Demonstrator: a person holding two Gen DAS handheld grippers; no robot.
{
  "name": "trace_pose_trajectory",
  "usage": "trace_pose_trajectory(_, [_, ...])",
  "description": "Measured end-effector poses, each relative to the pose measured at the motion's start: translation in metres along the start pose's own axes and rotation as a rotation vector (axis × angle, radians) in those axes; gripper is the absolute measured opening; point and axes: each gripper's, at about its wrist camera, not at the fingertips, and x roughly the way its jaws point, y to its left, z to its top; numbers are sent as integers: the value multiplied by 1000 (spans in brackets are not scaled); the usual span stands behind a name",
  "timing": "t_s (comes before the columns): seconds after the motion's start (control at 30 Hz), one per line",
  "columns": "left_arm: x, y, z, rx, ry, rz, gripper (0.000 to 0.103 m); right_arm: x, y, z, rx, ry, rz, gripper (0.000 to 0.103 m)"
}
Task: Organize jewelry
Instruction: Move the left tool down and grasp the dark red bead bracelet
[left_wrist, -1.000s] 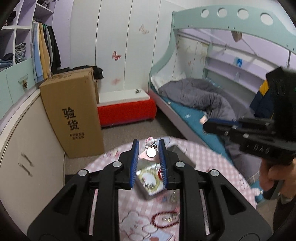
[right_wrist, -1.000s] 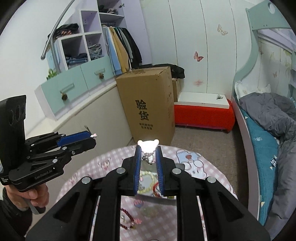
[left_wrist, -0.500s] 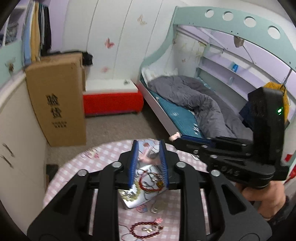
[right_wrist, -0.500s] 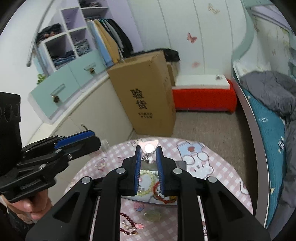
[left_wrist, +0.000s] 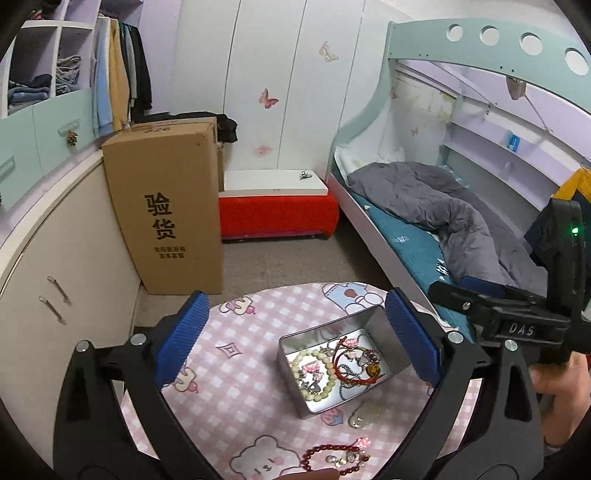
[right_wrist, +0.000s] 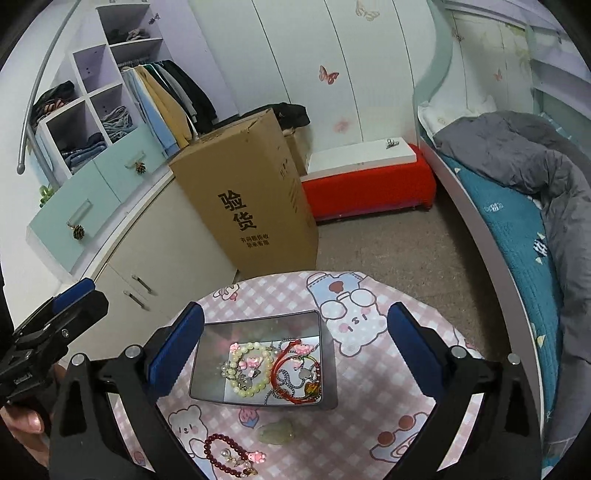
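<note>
A shiny metal tin (left_wrist: 317, 332) (right_wrist: 258, 325) stands on the round table and holds a pale bead bracelet (left_wrist: 314, 373) (right_wrist: 247, 369), a red cord bracelet (left_wrist: 351, 365) (right_wrist: 284, 373) and silver chains. Nearer me on the cloth lie a dark red bead bracelet (left_wrist: 332, 458) (right_wrist: 221, 454) and a pale green pendant (left_wrist: 364, 415) (right_wrist: 277, 432). My left gripper (left_wrist: 295, 306) hovers above the tin, jaws opening wide, nothing between the pads. My right gripper (right_wrist: 295, 314) hovers likewise, jaws opening and empty. Each gripper shows at the edge of the other's view.
The table wears a pink checked cloth (left_wrist: 229, 387) with cartoon bears. A tall cardboard box (left_wrist: 166, 206) stands on the floor past its far edge, a red bench (left_wrist: 277, 214) behind, a bed (left_wrist: 424, 221) to the right, and cabinets (left_wrist: 55, 277) to the left.
Both grippers' jaws went from narrow, with a small pink charm at the tips, to wide and empty. Both dipped toward the tin.
</note>
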Motion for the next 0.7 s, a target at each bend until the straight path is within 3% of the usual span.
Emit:
trace_pose_trajectory(0.37, [-21, 13, -35, 3, -2, 13, 94, -20, 8, -15, -36, -33, -13, 96])
trace_pose_trajectory(0.7, [-9, 20, -104, 54, 119, 29, 94, -40, 12, -49, -53, -23, -1, 96])
